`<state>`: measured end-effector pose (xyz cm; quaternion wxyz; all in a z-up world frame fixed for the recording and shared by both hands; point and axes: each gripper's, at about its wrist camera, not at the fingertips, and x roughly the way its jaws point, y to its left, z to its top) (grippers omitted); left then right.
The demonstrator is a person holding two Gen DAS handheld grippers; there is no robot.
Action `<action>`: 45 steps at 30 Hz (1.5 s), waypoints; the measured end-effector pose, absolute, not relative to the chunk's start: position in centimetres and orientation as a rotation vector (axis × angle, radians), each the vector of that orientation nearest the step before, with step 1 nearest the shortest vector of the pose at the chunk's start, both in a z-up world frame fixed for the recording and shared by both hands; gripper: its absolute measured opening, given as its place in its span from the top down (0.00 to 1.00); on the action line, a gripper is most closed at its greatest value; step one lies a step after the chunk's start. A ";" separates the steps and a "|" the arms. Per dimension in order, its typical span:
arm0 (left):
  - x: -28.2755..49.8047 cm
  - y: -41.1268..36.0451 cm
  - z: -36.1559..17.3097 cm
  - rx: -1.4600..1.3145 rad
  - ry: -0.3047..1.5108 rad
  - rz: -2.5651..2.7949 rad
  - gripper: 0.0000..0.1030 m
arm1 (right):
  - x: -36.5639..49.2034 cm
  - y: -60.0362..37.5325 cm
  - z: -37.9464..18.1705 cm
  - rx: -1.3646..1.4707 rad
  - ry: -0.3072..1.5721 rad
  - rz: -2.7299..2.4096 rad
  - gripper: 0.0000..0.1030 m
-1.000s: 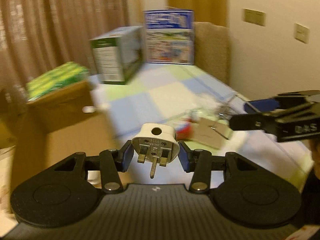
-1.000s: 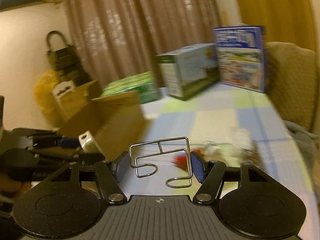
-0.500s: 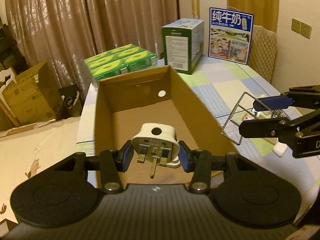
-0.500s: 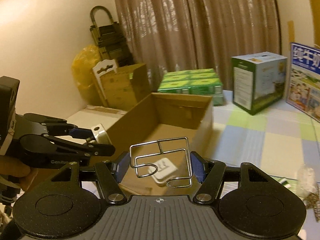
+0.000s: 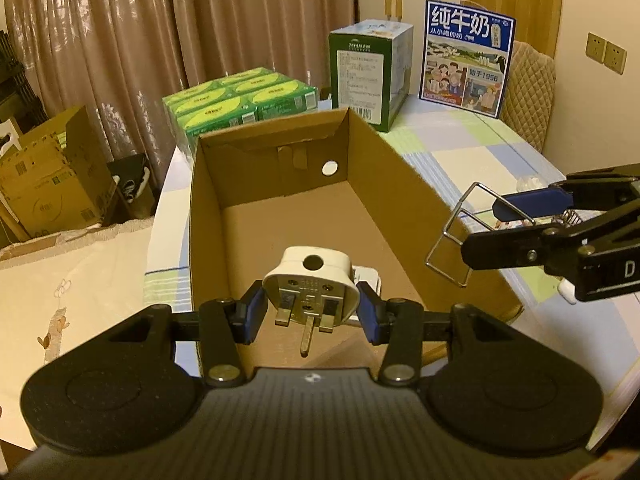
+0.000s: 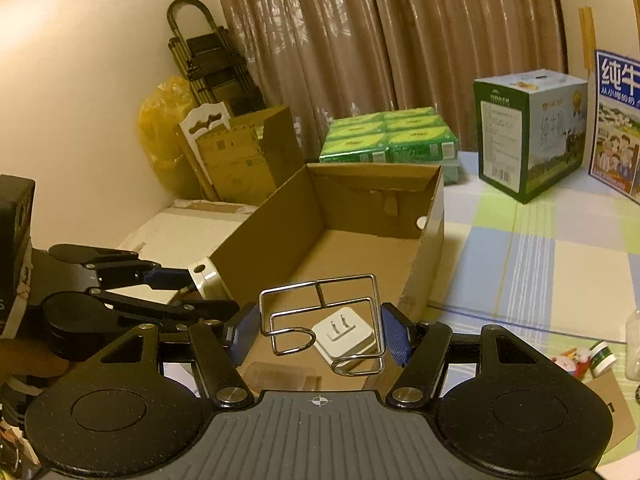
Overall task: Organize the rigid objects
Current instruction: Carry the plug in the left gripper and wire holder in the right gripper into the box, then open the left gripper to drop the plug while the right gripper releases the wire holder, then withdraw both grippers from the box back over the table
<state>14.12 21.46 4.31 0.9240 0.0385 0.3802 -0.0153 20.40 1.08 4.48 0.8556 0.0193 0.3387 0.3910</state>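
Note:
My left gripper (image 5: 310, 314) is shut on a white three-pin plug adapter (image 5: 310, 280), prongs toward the camera, over the near end of an open cardboard box (image 5: 368, 136). A white two-pin charger (image 6: 346, 336) lies on the box floor, partly hidden behind the adapter in the left wrist view. My right gripper (image 6: 320, 334) is shut on a bent metal wire puzzle (image 6: 320, 312) held at the box's near right corner. The wire puzzle (image 5: 460, 236) and the right gripper (image 5: 520, 232) show at the right of the left wrist view; the left gripper (image 6: 176, 292) shows at the left of the right wrist view.
Green tissue packs (image 5: 240, 100), a green milk carton (image 5: 370, 68) and a blue milk box (image 5: 466, 56) stand behind the cardboard box on the checked tablecloth (image 6: 540, 256). Small items (image 6: 592, 360) lie at the right. Brown cartons (image 6: 244, 160) and a folded trolley sit by the curtain.
Both grippers swung left from the table's right side to the cardboard box, each keeping its object. Between half a second ago and now they came slightly closer over the box.

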 end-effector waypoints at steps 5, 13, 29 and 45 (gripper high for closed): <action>14.6 22.2 3.3 0.052 0.803 -0.035 0.57 | 20.6 1.8 3.8 0.048 0.723 0.827 0.40; 13.5 24.0 4.9 0.026 0.734 0.004 0.42 | 20.7 2.3 3.4 0.057 0.731 0.826 0.40; 11.4 25.4 5.0 -0.002 0.712 0.057 0.42 | 20.4 3.1 3.1 0.043 0.705 0.821 0.39; 9.5 23.5 6.2 -0.013 0.663 0.039 0.42 | 18.8 -4.1 5.0 0.127 0.595 0.704 0.24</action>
